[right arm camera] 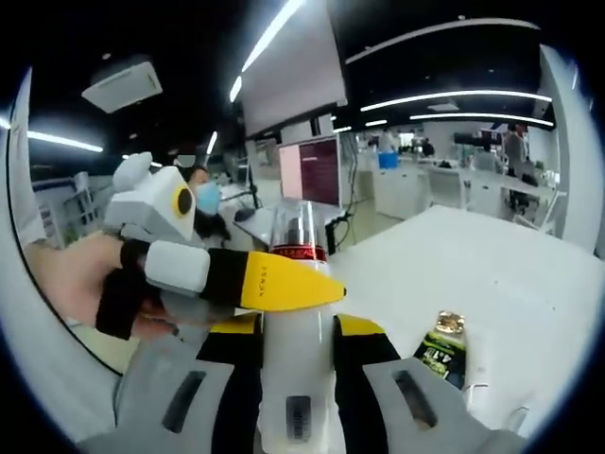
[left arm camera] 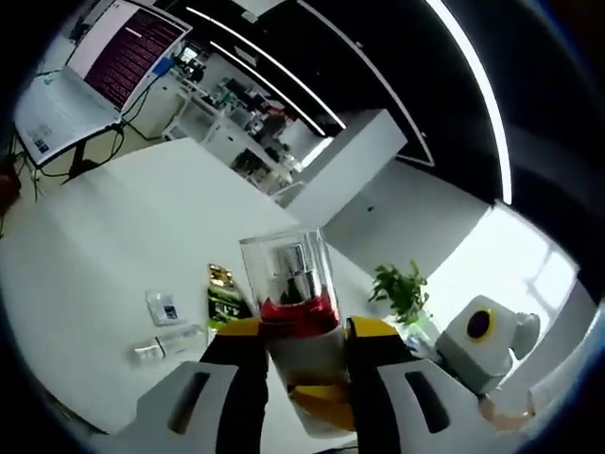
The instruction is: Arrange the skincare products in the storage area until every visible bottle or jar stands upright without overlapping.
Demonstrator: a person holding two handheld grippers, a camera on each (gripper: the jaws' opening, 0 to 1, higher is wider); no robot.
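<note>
Two grippers: left gripper (left arm camera: 304, 364) + right gripper (right arm camera: 296, 364), fingers both clamped on pump bottle (left arm camera: 288, 303).
Why: lifted off desk (left arm camera: 113, 246) to stand upright.
Beside bottle: green tube (left arm camera: 224, 301) lying flat.

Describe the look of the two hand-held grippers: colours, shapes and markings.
The left hand-held gripper has black jaws tipped in yellow, rising from pale grey shells with dark slots. The right hand-held gripper looks the same: black jaws, yellow near the tips, grey slotted shells. Seen side-on in the right gripper view, the left one shows a long yellow finger with small dark lettering, a black band and a white body.

Bottle (left arm camera: 301, 322) — clear glossy cap (metallic pump), matt table (left arm camera: 104, 255)
</note>
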